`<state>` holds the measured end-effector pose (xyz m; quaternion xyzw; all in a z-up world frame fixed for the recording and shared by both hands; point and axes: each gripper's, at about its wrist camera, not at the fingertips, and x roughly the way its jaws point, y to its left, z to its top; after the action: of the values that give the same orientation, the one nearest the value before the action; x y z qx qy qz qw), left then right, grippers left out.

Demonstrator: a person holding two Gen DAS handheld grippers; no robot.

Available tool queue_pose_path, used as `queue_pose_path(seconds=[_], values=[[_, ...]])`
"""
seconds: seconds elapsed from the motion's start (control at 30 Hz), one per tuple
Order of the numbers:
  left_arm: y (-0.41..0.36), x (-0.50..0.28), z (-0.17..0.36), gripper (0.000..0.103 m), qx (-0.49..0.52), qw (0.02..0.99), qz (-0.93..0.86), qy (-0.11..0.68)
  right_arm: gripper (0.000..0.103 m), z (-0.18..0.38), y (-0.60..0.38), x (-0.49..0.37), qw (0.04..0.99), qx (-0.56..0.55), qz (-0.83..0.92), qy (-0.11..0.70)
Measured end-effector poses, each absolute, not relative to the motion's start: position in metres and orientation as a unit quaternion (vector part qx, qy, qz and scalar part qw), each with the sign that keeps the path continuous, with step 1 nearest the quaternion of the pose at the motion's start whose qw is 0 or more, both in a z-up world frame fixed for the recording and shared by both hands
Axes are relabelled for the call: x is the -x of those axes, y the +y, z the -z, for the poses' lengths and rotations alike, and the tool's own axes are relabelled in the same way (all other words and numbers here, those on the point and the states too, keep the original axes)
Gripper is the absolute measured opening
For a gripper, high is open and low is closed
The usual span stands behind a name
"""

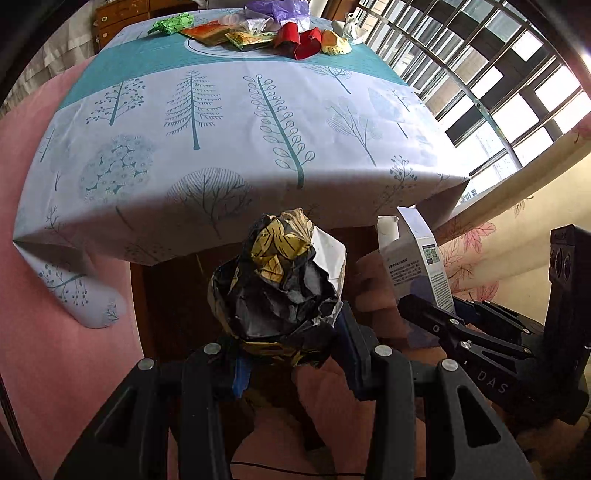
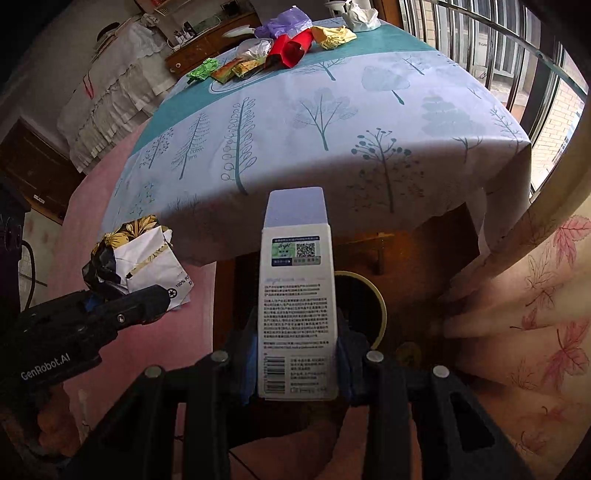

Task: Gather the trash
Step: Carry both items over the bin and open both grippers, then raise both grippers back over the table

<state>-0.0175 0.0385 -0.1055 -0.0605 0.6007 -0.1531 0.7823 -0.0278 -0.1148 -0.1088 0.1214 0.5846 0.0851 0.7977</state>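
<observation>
My left gripper [image 1: 284, 347] is shut on a crumpled black-and-gold paper wad [image 1: 280, 280], held below the table's front edge. It also shows in the right wrist view [image 2: 133, 258] at the left. My right gripper [image 2: 297, 354] is shut on an upright white and lilac carton [image 2: 297, 295], also seen in the left wrist view [image 1: 421, 266] at the right. Several pieces of trash lie at the table's far end: red paper [image 1: 301, 42], a green wrapper [image 1: 171, 24], orange packets [image 1: 208, 33], a purple bag [image 2: 284, 22], yellow paper [image 2: 332, 35].
The table has a tree-print cloth [image 1: 229, 122] hanging over its front edge. A round yellow-rimmed bin opening [image 2: 362, 306] sits under the table behind the carton. A window with bars [image 1: 498, 85] and a leaf-print curtain [image 2: 535, 295] are on the right. Pink fabric [image 1: 55, 332] is on the left.
</observation>
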Motion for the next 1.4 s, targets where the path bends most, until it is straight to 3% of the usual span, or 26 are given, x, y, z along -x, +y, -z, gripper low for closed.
queue_pose_path(seconds=[0.2,0.57,0.73,0.8,0.83,0.93,1.4], values=[[0.030,0.025,0.175,0.039,0.068,0.752,0.139,0.641,0.035,0.176,-0.119,0.040,0.765,-0.144,-0.076,0.623],[0.009,-0.012,0.329,0.041,0.057,0.726,0.089,0.680,0.035,0.355,-0.127,0.012,0.712,-0.161,-0.048,0.682],[0.002,-0.019,0.373,0.054,0.042,0.729,0.075,0.679,0.041,0.408,-0.136,-0.007,0.709,-0.162,-0.034,0.686],[0.002,-0.021,0.387,0.062,0.037,0.723,0.067,0.687,0.059,0.418,-0.137,-0.012,0.711,-0.159,-0.032,0.685],[0.002,-0.022,0.391,0.071,0.034,0.721,0.062,0.689,0.060,0.420,-0.138,-0.013,0.714,-0.159,-0.035,0.681],[0.004,-0.022,0.399,0.085,0.026,0.730,0.047,0.682,0.060,0.425,-0.142,-0.017,0.722,-0.149,-0.033,0.675],[0.036,-0.020,0.361,0.086,0.026,0.753,-0.008,0.657,0.060,0.389,-0.153,-0.003,0.744,-0.151,-0.031,0.650]])
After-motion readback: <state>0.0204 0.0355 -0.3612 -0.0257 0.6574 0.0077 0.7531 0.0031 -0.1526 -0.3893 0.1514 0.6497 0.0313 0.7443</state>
